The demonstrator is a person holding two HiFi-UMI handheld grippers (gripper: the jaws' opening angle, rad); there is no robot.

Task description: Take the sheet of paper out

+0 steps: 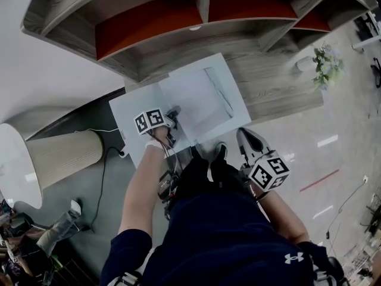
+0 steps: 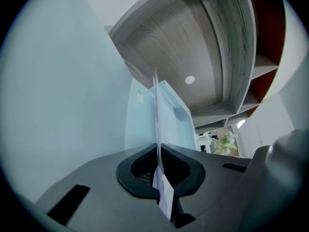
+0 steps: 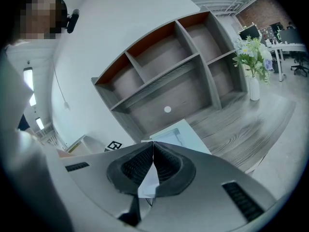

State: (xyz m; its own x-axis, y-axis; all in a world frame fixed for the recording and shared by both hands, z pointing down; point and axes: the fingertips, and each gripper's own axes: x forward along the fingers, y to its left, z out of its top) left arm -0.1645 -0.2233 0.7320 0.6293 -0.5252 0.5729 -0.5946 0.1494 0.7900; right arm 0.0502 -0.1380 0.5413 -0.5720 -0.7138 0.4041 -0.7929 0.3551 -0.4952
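Inside the left tool [image 2: 157, 148], the paper sheet [image 2: 162, 193] sits clamped

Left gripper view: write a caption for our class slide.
Left gripper shut on a thin white sheet seen edge-on, pale sleeve and wooden shelves beyond.

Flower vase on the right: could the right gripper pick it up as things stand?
Probably not. The right gripper is shut on a corner of the pale folder, so its jaws are taken, and the flower vase stands well away across the wooden surface.
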